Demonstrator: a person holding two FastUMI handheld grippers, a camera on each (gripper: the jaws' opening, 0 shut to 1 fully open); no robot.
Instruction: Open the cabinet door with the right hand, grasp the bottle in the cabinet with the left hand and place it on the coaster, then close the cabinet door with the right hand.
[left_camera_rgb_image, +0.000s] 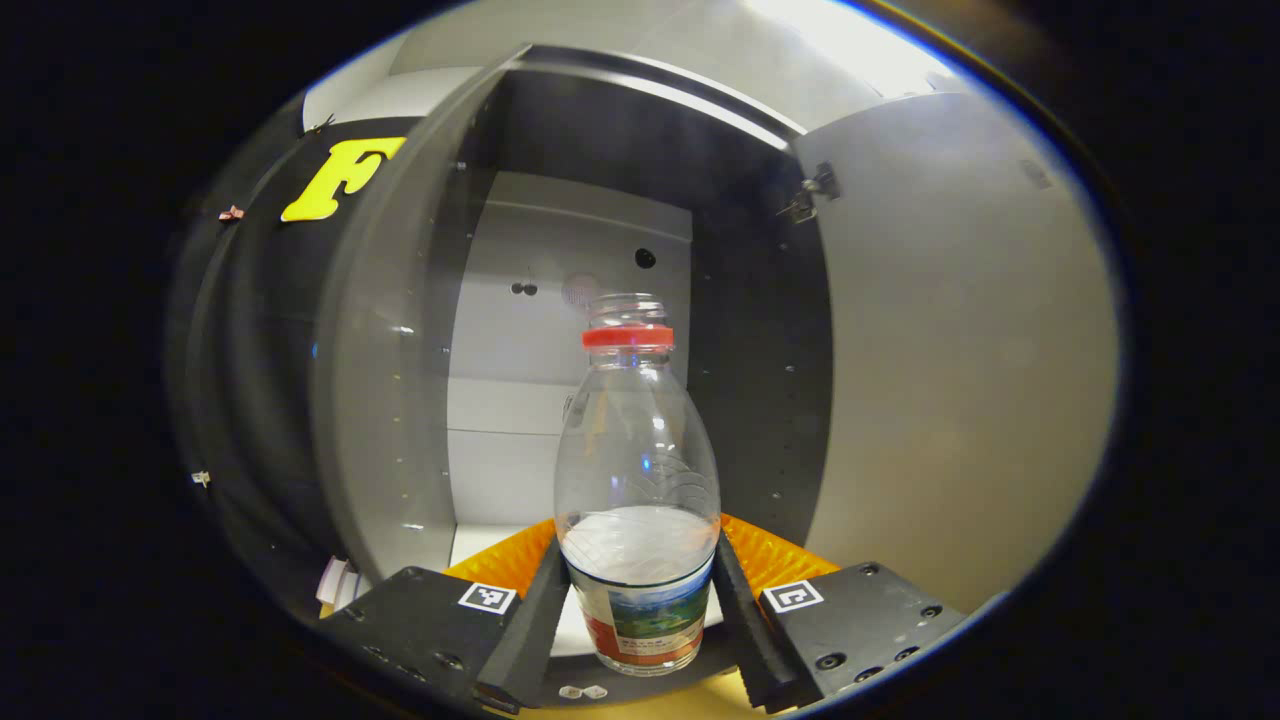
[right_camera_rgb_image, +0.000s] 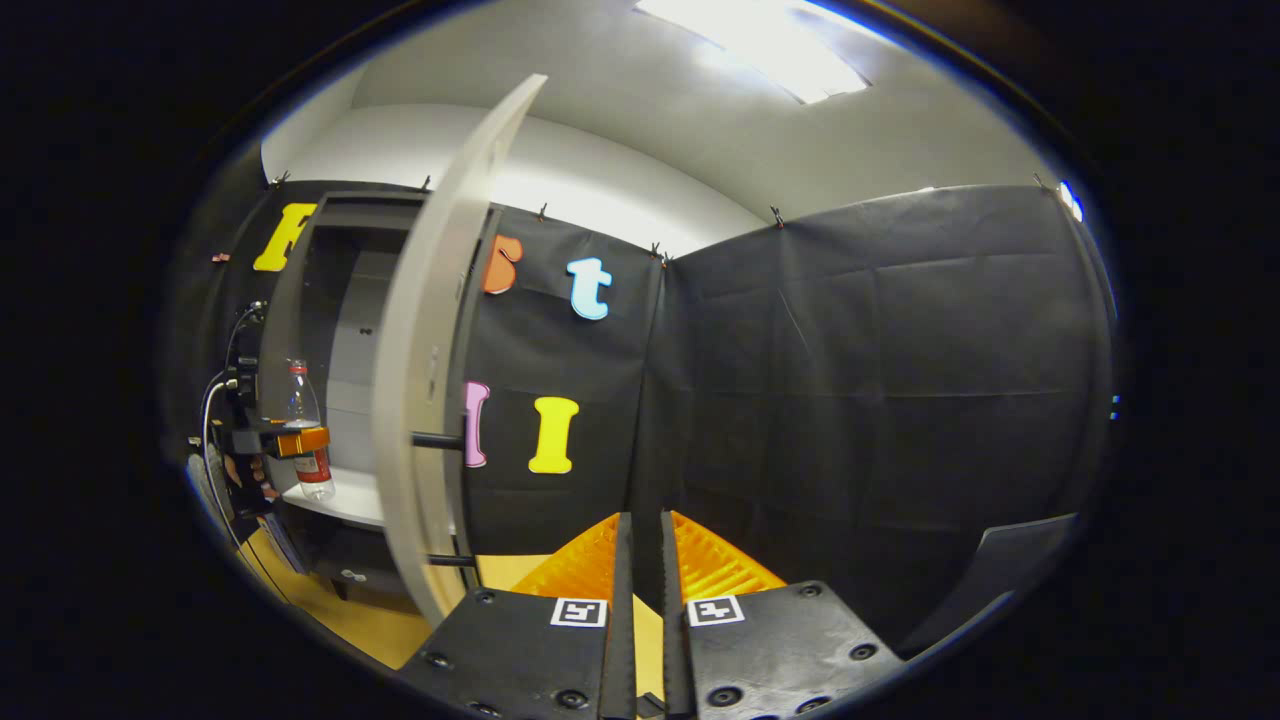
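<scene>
at the left of the right gripper view the left gripper (right_camera_rgb_image: 300, 440) holds the bottle (right_camera_rgb_image: 305, 440) just above the cabinet shelf (right_camera_rgb_image: 350, 500), with the open cabinet door (right_camera_rgb_image: 430, 400) swung out beside it toward mid frame. low at centre, the right gripper (right_camera_rgb_image: 640, 570) has its jaws nearly pressed together on nothing. in the left gripper view the bottle (left_camera_rgb_image: 638, 480) stands at centre frame, the jaws pinching its lower body at the label. it looks light, thin-walled and slick, about 1 third full, uncapped, so keep it upright and squeeze gently near the label.
</scene>
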